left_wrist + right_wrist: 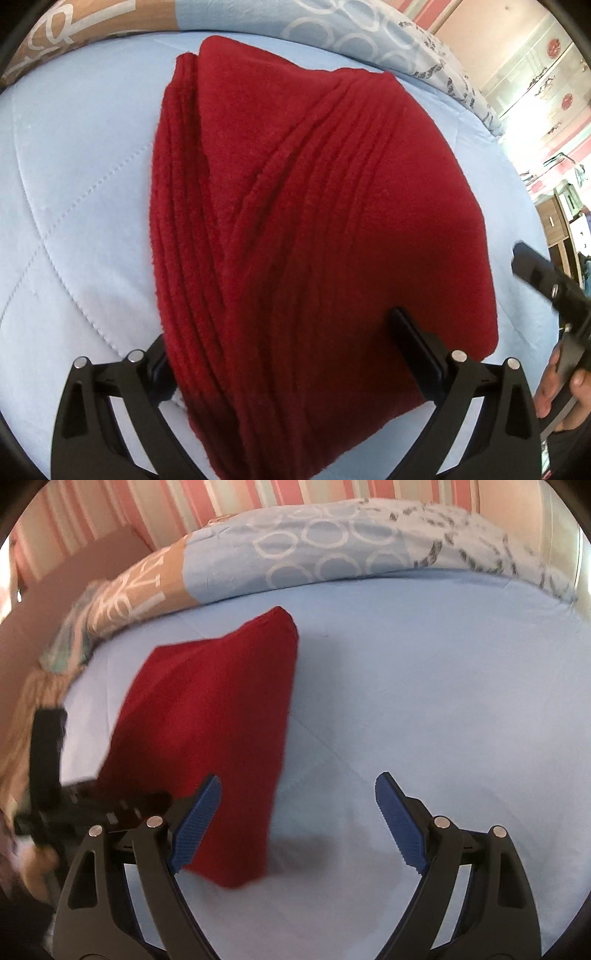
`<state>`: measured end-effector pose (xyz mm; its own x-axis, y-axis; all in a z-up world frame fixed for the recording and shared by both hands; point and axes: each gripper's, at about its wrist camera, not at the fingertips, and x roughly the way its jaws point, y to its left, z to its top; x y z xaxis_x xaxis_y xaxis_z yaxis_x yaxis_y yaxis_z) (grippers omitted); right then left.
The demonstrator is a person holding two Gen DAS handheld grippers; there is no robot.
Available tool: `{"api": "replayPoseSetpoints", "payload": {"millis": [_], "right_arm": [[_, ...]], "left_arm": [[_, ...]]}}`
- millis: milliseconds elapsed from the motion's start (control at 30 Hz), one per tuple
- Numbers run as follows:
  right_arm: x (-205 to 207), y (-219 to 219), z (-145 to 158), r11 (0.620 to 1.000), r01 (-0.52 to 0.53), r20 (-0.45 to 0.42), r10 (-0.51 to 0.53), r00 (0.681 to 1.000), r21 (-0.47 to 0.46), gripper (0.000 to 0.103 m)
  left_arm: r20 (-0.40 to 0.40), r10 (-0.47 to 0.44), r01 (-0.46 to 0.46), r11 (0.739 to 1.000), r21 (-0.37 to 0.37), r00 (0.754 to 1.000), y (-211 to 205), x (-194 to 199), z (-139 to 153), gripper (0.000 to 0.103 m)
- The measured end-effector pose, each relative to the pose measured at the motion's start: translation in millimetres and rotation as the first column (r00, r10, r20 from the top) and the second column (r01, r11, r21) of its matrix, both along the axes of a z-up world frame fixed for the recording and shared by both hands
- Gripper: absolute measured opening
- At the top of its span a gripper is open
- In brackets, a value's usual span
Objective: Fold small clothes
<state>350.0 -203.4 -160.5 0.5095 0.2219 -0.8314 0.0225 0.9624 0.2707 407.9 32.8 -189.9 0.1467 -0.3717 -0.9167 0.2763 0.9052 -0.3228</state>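
The red cloth (314,221) is lying bunched and partly lifted on the light blue bed (74,184). The left gripper (288,354) is straddling its near end, grip unconfirmed. The right gripper (295,812) is hovering with jaws spread, holding nothing, just beside the cloth.

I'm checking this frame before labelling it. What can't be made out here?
- Left wrist view: the red cloth drapes over the left gripper, hiding its left finger, so its grip cannot be read.
- Same view: the right gripper is cut off by the edge and blurred.
- Right wrist view: the left gripper is motion-blurred; the cloth's garment type is unclear.
- The quilt under the cloth is hidden.
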Motion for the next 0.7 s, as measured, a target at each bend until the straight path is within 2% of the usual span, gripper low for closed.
{"api": "replayPoseSetpoints", "payload": {"millis": [67,167,533,700], "right_arm": [[13.1,3.1,-5.9,0.998,-0.008,-0.010,0.009,1.000,0.064,0.086],[26.8,7.8,-17.5,0.996,-0.015,-0.048,0.019,0.999,0.093,0.086],[28.4,31.8,-30.0,0.990,-0.131,-0.058,0.134,0.989,0.055,0.086],[39.2,25.6,-45.9,0.983,-0.101,-0.093,0.116,0.989,0.152,0.088]], "left_arm": [[0.002,-0.002,0.002,1.000,0.008,1.000,-2.2,0.6,-0.1,0.099],[0.004,-0.003,0.003,1.000,0.013,1.000,-2.4,-1.1,-0.8,0.100],[0.017,-0.013,0.012,0.999,0.036,1.000,-4.6,-3.1,-1.3,0.101],[0.020,-0.007,0.007,0.999,0.043,1.000,-4.9,-3.3,-1.5,0.101]]}}
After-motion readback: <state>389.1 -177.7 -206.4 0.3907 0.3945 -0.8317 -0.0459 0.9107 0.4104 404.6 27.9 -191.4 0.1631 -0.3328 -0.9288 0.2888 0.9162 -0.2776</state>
